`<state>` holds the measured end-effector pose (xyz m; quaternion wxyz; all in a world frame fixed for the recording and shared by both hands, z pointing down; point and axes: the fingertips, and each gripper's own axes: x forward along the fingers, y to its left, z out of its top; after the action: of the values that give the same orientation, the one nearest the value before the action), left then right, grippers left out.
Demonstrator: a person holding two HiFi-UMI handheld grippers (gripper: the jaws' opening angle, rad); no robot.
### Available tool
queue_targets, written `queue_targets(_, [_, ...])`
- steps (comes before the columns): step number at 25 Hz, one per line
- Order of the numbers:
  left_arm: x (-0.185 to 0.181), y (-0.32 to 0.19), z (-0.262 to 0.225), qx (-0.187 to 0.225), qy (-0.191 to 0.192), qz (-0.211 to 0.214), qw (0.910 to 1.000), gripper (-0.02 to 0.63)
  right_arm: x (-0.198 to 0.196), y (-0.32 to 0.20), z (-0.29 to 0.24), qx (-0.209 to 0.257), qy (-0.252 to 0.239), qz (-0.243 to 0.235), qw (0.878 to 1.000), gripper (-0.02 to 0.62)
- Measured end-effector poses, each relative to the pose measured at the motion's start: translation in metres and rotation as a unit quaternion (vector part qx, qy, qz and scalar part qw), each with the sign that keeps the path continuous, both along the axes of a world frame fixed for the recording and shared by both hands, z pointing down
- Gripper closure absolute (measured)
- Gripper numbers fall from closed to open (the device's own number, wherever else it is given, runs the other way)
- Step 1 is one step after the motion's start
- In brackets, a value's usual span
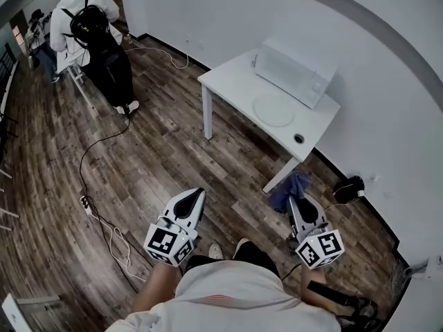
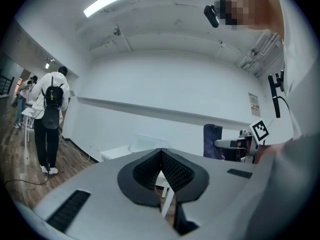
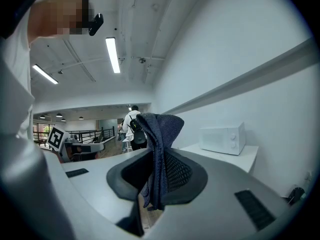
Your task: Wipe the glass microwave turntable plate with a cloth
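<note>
Pinching blue cloth (image 3: 160,134), right gripper (image 1: 296,203) jaws; left gripper (image 2: 161,153) jaws pressed together; glass plate (image 1: 273,109) on white table (image 1: 228,78).

I record the round, clear glass turntable plate (image 1: 273,109) lying flat on the white rectangular table (image 1: 225,81), on the half nearer the wall, with nothing resting on it. The dark blue woven cloth (image 3: 160,129) is bunched and clamped between the jaws of the right gripper (image 1: 293,200). It is off the table, beyond its near corner and well apart from the plate.
</note>
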<state>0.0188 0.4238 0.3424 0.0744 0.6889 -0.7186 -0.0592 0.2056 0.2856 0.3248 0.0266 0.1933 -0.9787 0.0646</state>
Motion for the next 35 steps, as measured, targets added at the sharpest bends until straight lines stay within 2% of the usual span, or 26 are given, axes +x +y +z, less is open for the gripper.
queue_targets(8, [-0.041,-0.025,0.009,-0.001,0.004,-0.010,0.9999,0.595,-0.036,-0.027,0.010,-0.003,0.010,-0.006,1.000,0.534])
queue_targets(15, [-0.070,-0.068,0.015,-0.004,0.004,-0.006,1.0000,0.595,-0.074,-0.071,0.014,-0.003,0.018,-0.010,1.000,0.534])
queue_targets(19, [-0.087,-0.104,0.014,0.001,0.006,-0.003,1.0000,0.595,-0.092,-0.107,0.019,-0.007,0.020,-0.012,1.000,0.534])
queue_targets(24, [-0.109,-0.157,0.021,-0.014,0.003,-0.008,0.9999,0.595,-0.111,-0.163,0.021,-0.011,0.015,-0.011,1.000,0.534])
queue_targets(28, [-0.116,-0.209,0.020,-0.027,-0.001,0.001,0.9996,0.595,-0.115,-0.216,0.018,-0.013,0.004,0.004,1.000,0.534])
queue_targets(35, [-0.123,-0.312,0.001,-0.014,-0.022,0.027,0.9993,0.595,-0.118,-0.303,0.017,-0.022,-0.005,0.025,0.999,0.534])
